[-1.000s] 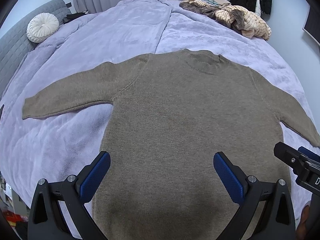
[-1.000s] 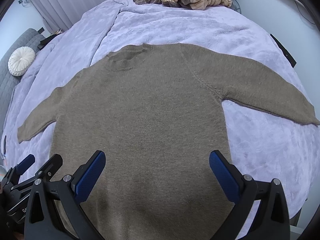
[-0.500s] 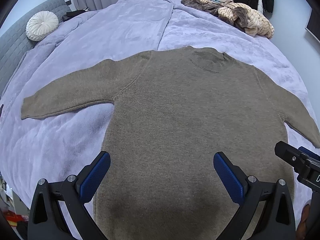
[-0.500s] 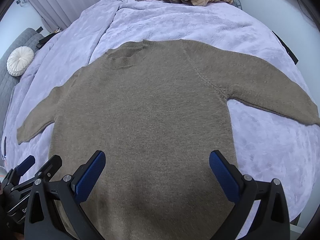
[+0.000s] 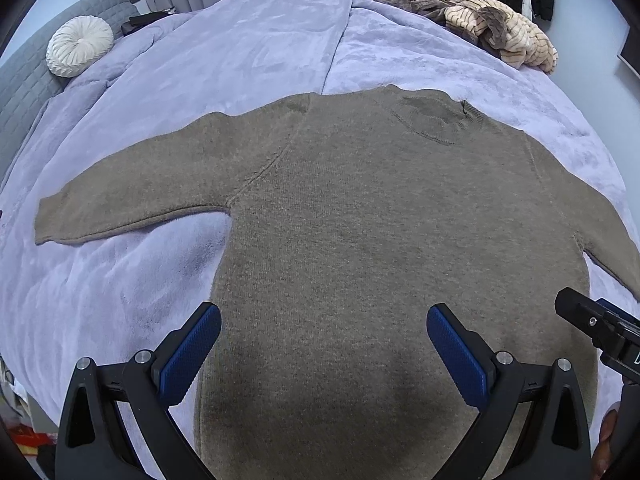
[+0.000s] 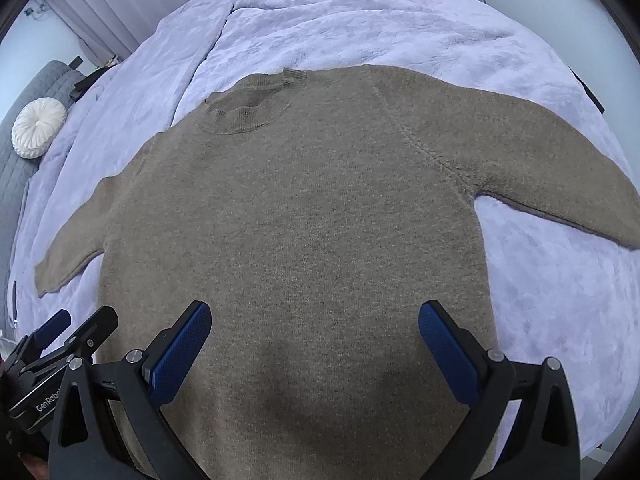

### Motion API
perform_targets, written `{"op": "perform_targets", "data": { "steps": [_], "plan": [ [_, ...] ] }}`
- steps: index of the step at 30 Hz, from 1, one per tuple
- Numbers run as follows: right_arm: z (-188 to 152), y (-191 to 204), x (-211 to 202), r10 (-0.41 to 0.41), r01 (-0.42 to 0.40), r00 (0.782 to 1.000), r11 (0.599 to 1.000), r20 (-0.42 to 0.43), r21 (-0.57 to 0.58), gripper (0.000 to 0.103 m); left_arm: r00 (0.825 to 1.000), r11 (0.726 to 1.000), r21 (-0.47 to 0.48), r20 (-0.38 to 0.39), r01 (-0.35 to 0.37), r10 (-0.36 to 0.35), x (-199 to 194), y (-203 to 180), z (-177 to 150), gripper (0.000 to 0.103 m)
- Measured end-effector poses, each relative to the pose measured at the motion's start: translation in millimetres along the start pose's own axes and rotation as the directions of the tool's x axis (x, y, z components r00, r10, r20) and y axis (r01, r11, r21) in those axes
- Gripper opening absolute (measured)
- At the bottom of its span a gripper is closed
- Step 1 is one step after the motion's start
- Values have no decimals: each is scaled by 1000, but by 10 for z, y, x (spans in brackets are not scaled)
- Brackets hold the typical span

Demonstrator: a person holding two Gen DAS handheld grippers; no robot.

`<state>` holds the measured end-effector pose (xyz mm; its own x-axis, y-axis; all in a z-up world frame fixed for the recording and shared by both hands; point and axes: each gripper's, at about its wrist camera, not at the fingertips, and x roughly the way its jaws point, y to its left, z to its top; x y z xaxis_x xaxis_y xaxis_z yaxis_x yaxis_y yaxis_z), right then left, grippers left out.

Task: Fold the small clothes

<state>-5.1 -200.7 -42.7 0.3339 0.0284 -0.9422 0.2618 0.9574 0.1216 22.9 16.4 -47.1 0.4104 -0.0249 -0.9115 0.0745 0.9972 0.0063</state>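
In the left wrist view, a brown knitted sweater lies flat, front up, on a bed covered by a lilac plush blanket. Both sleeves are spread out sideways from the body, and the neckline points away from the camera. The left gripper hovers over the sweater's lower body with its jaws spread wide, the blue pads holding nothing. Part of the right gripper shows at the right edge, beside the sweater's hem side. Beyond the sweater's neckline, at the far side of the bed, sits a heap of striped clothes; a round white cushion rests far off past the sweater's left sleeve.

In the right wrist view, the sweater fills the middle of the bed. The right gripper hangs above the sweater's lower body, jaws spread apart and empty. The left gripper shows at the lower left, beside the sweater's hem; whether its jaws are spread cannot be told here. The cushion lies well beyond the far sleeve.
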Motion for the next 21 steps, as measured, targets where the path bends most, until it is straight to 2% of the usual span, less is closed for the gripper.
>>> {"op": "perform_targets", "data": {
  "steps": [7,11,14,21],
  "plan": [
    [48,-51,82,26,-26,1000,1000,-9,7,103,1000,1000,16,-13,2,-2,81,-37,77,103],
    [72,-57,118,-6,6,1000,1000,13,-25,103,1000,1000,29,-20,7,-7,120,-65,106,103],
    [88,-48,175,-45,45,999,998,-3,-53,103,1000,999,35,-26,9,-8,156,-74,133,103],
    [104,-6,175,-58,58,998,996,8,-66,103,999,1000,22,-40,16,-15,231,3,177,103]
  ]
}}
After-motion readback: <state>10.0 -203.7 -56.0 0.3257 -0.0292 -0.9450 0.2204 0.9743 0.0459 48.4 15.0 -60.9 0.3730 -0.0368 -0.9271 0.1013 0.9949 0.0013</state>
